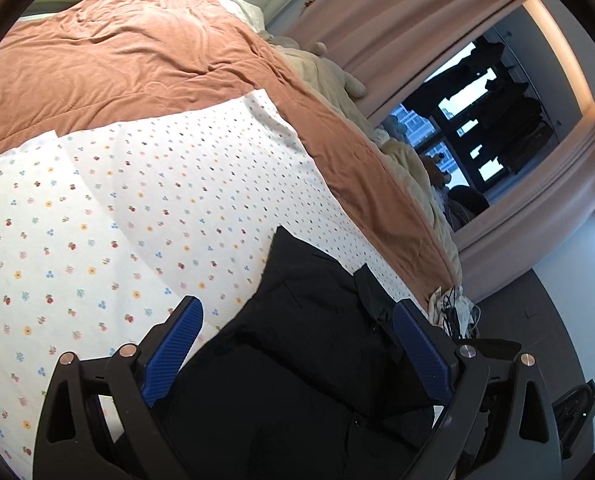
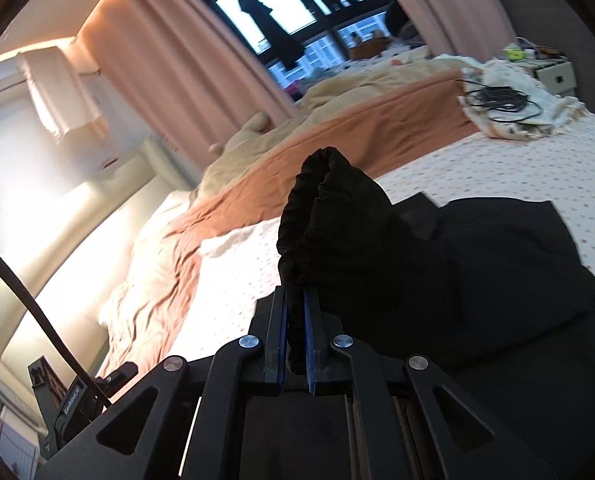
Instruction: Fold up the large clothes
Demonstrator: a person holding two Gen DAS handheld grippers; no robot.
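You have a plain black padded garment in front of you, with no pattern on it. It lies on a white bed sheet sprinkled with small red, yellow and blue flowers and fruit. Your terracotta-orange quilt is plain, and the dusty-pink curtains are too. Your left claw is black with textured blue pads.

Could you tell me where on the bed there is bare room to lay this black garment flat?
The floral sheet is bare between the orange duvet and the black garment, beside the open left claw. It is crowded by the cream cloth with cables near the bed's edge. The right claw pinches the garment's cuff.
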